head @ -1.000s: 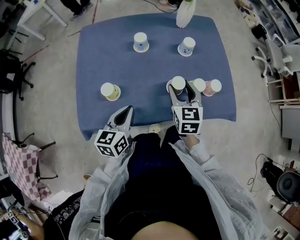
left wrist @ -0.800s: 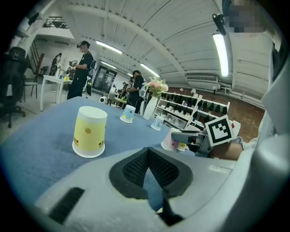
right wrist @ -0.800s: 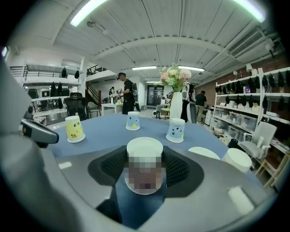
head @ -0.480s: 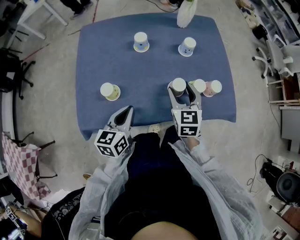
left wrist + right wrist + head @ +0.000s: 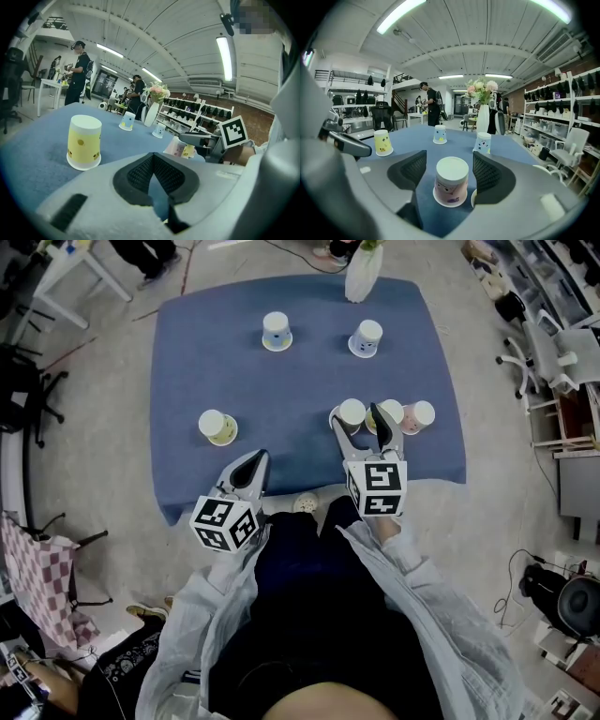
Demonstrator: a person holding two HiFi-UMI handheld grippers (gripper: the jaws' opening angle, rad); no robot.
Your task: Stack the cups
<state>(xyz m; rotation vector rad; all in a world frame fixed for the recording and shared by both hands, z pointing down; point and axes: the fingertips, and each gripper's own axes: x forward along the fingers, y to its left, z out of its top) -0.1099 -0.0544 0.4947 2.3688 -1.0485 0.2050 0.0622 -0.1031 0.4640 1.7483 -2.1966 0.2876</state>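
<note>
Several paper cups stand upside down on the blue cloth (image 5: 300,381). A pink cup (image 5: 451,182) (image 5: 352,412) stands between the jaws of my right gripper (image 5: 450,160) (image 5: 357,420). Those jaws have just been opening, and the pads stand clear of the cup's sides. Two more cups (image 5: 390,412) (image 5: 421,415) stand close to its right. A yellow cup (image 5: 84,142) (image 5: 217,426) is ahead and left of my left gripper (image 5: 153,161) (image 5: 251,461), which is shut and holds nothing. Two bluish cups (image 5: 277,331) (image 5: 366,337) are farther back.
A white vase with flowers (image 5: 361,273) (image 5: 483,118) stands at the cloth's far edge. People stand by tables behind it (image 5: 77,70). Shelves and an office chair (image 5: 569,145) are at the right. The cloth's near edge (image 5: 281,498) lies under both grippers.
The right gripper's jaws stand wider around the pink cup than before. The cup stays on the cloth. The left gripper has kept its place.
</note>
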